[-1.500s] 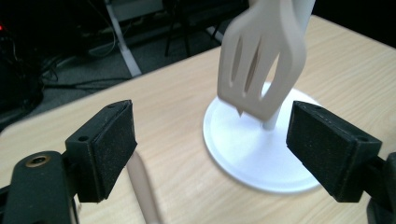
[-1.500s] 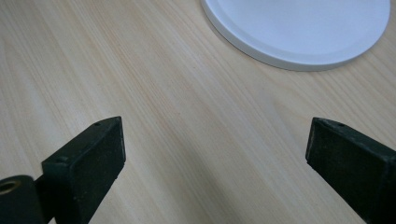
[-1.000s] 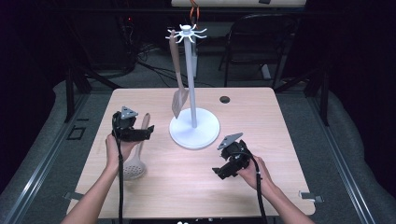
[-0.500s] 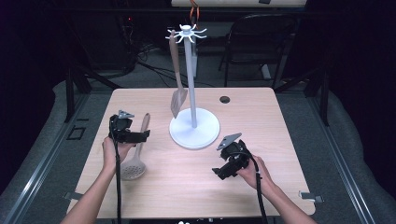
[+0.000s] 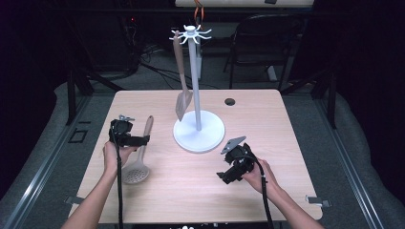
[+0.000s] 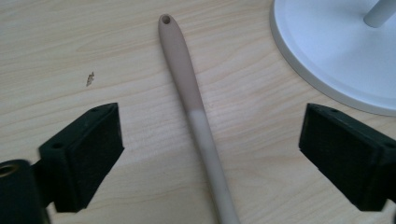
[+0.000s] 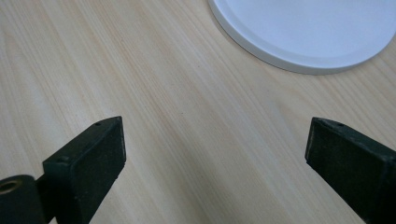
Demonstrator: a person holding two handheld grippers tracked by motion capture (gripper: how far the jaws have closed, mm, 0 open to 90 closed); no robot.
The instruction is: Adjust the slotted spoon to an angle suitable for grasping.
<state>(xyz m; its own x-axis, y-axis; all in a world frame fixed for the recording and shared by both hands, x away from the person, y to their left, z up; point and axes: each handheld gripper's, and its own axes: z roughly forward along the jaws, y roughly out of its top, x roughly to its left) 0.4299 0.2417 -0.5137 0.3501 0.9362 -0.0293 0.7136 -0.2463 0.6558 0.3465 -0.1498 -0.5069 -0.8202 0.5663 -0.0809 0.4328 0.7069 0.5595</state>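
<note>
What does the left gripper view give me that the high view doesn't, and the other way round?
Left gripper view: the hanging hole at the handle tip, and a small mark on the wood. High view: the skimmer's perforated head, the spatula hanging on the rack, the right gripper. Both: the skimmer handle between the open left gripper, untouched, and the rack's white base.

1. The white stand occupies the table's middle – its hanging spatula blocks its left side.
2. The slotted spoon lies along the left strip.
3. Bare wood right and front – open passage.
</note>
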